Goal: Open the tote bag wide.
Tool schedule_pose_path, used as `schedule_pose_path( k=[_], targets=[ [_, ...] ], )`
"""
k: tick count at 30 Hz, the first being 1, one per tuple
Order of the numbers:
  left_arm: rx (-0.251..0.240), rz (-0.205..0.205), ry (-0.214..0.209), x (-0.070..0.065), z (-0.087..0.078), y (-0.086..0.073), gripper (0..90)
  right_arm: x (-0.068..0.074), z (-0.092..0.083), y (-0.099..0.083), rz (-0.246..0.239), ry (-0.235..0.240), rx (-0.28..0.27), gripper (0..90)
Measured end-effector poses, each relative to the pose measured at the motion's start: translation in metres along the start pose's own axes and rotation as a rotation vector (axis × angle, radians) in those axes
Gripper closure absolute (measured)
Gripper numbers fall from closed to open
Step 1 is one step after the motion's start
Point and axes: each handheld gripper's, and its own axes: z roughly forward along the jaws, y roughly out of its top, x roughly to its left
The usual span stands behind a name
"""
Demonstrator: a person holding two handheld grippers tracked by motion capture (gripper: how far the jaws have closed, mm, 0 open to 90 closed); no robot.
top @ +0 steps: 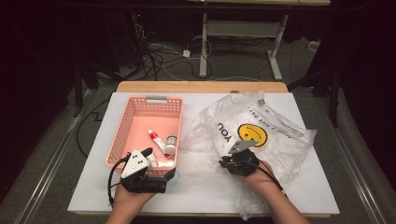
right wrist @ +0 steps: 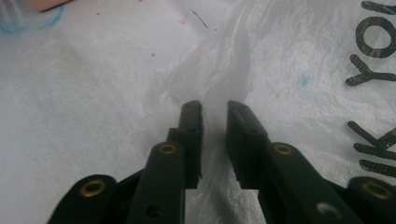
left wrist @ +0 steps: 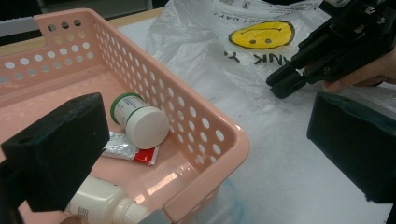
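A pink perforated basket (top: 154, 99) stands on the white table's left half. It holds a red-and-white tube (top: 156, 138), a small jar (left wrist: 140, 122) with a white lid and green band, and a white bottle (left wrist: 105, 205) at the near end. My left gripper (top: 159, 163) is wide open astride the basket's near right corner (left wrist: 224, 135), one jaw over the bottle and one outside. A clear plastic bag (top: 275, 121) with a yellow smiley lies to the right. My right gripper (right wrist: 215, 109) rests on its left edge, jaws a narrow gap apart with a raised fold of film between them.
The white board (top: 210, 186) sits on a wooden table whose far edge (top: 201, 86) shows behind it. Cables and desk legs (top: 203, 46) are on the floor beyond. Bare board lies between the basket and the bag (left wrist: 261, 154).
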Motion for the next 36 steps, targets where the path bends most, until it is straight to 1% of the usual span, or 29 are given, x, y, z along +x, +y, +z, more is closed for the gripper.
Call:
schedule_pose_path(
  k=[1, 3, 5, 6, 7, 9, 10, 12, 15, 16, 25, 31, 34, 36],
  targets=[
    [0.001, 0.001, 0.000, 0.000, 0.000, 0.000, 0.0, -0.001, 0.000, 0.000, -0.004, 0.001, -0.007, 79.8],
    [0.001, 0.000, -0.002, 0.000, 0.000, 0.000, 0.0, -0.001, -0.002, 0.000, 0.004, -0.004, -0.012, 82.3],
    [0.000, 0.000, -0.002, -0.001, 0.000, 0.000, 0.0, -0.002, -0.003, 0.000, 0.010, 0.003, -0.025, 84.0],
    [-0.001, 0.000, -0.002, -0.001, 0.000, 0.000, 0.0, -0.001, -0.004, 0.000, 0.016, 0.002, -0.035, 86.2],
    [0.000, 0.000, -0.002, -0.001, 0.000, 0.000, 0.0, -0.002, -0.005, 0.000, 0.011, -0.002, -0.038, 87.0],
    [0.000, -0.001, -0.003, -0.001, 0.001, 0.000, 0.0, -0.001, -0.006, 0.000, 0.020, -0.002, -0.053, 89.0],
    [0.000, -0.002, -0.003, -0.001, 0.001, 0.000, 0.0, -0.002, -0.007, 0.000, 0.013, -0.004, -0.056, 89.5],
    [0.000, -0.001, -0.003, -0.001, 0.001, 0.000, 0.0, -0.002, -0.009, 0.000, 0.020, -0.004, -0.066, 90.0],
    [0.000, 0.000, -0.003, -0.001, 0.000, 0.000, 0.0, -0.003, -0.010, 0.000, 0.012, -0.008, -0.074, 90.0],
    [0.000, 0.000, -0.003, 0.000, 0.000, 0.000, 0.0, -0.003, -0.010, 0.000, 0.016, -0.008, -0.081, 90.0],
    [0.002, -0.001, -0.003, 0.000, 0.000, 0.000, 0.0, -0.007, -0.018, 0.000, 0.035, 0.016, -0.127, 90.0],
    [0.008, 0.001, -0.005, 0.000, 0.001, -0.001, 0.0, -0.010, -0.029, 0.001, 0.058, 0.015, -0.190, 90.0],
    [0.008, 0.001, -0.004, 0.000, 0.001, -0.001, 0.0, -0.011, -0.036, 0.002, 0.057, 0.004, -0.225, 90.0],
    [0.007, 0.002, -0.004, 0.000, 0.001, 0.000, 0.0, -0.013, -0.041, 0.003, 0.063, 0.006, -0.251, 90.0]
  ],
)
